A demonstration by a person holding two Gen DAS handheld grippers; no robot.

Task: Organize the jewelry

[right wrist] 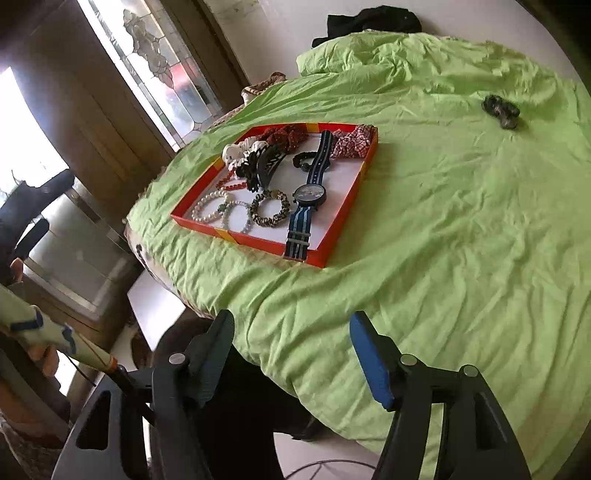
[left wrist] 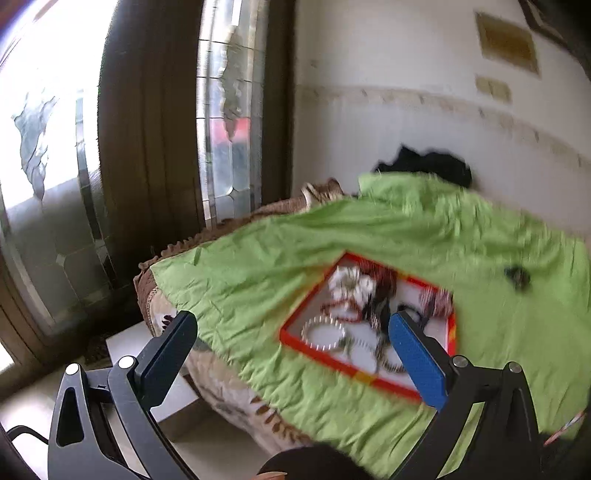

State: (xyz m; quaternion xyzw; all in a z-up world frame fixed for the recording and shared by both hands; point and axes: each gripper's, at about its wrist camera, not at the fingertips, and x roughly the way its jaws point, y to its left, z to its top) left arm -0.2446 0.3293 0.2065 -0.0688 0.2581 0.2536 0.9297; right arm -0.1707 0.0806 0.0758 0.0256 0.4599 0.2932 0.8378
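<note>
An orange tray (right wrist: 340,221) lies on a green sheet (right wrist: 461,221) and holds a blue striped watch (right wrist: 309,194), pearl bracelets (right wrist: 212,206), a patterned bracelet (right wrist: 269,208), a black hair claw (right wrist: 264,164) and scrunchies (right wrist: 351,142). The tray also shows, blurred, in the left wrist view (left wrist: 291,334). A dark hair accessory (right wrist: 501,109) lies alone on the sheet at the far right and shows in the left wrist view (left wrist: 517,277). My right gripper (right wrist: 291,328) is open and empty at the bed's near edge. My left gripper (left wrist: 291,325) is open and empty, held near the tray's left side.
A black cloth (right wrist: 369,20) lies at the far end of the bed by the white wall. A glass door with dark curtains (left wrist: 147,129) stands to the left. A white low box (right wrist: 155,306) sits on the floor beside the bed.
</note>
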